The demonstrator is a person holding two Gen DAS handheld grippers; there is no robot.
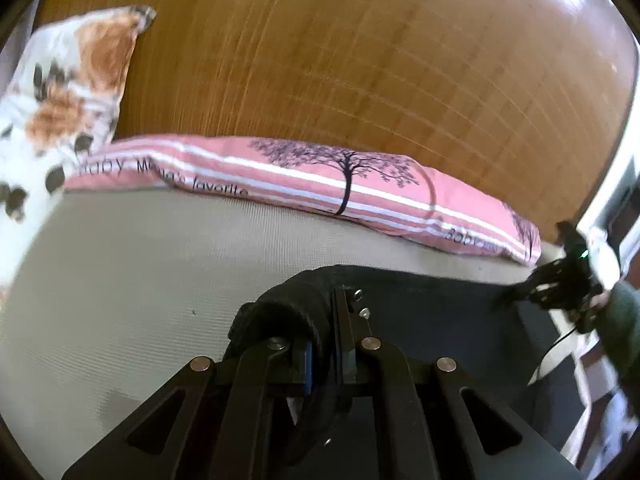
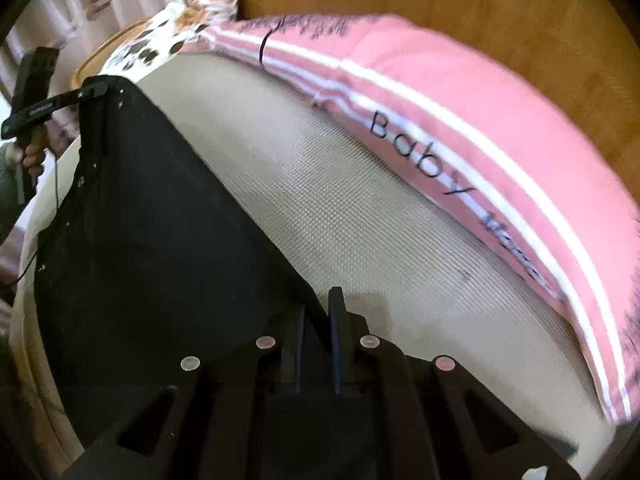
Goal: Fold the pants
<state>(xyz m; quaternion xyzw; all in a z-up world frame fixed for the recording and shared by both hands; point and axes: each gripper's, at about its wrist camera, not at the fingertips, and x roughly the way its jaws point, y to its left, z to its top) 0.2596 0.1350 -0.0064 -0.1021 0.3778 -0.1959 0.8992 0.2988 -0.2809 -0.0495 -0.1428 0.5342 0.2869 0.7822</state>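
Black pants [image 2: 152, 216] spread on beige mattress [image 2: 360, 240], left gripper [image 1: 326, 320] clamped on bunched fabric, right gripper [image 2: 318, 320] pinching pants edge, pink pillow [image 1: 320, 184] beyond.

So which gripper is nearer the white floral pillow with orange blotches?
Left. The left gripper, gripping the black pants, is toward the floral pillow's end of the bed; the right gripper grips the far edge of the pants.

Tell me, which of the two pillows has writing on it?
The pink striped pillow, printed with "Baby" lettering and a black tree, lying flat along the wooden headboard. The floral pillow beside it shows only orange and dark blotches.
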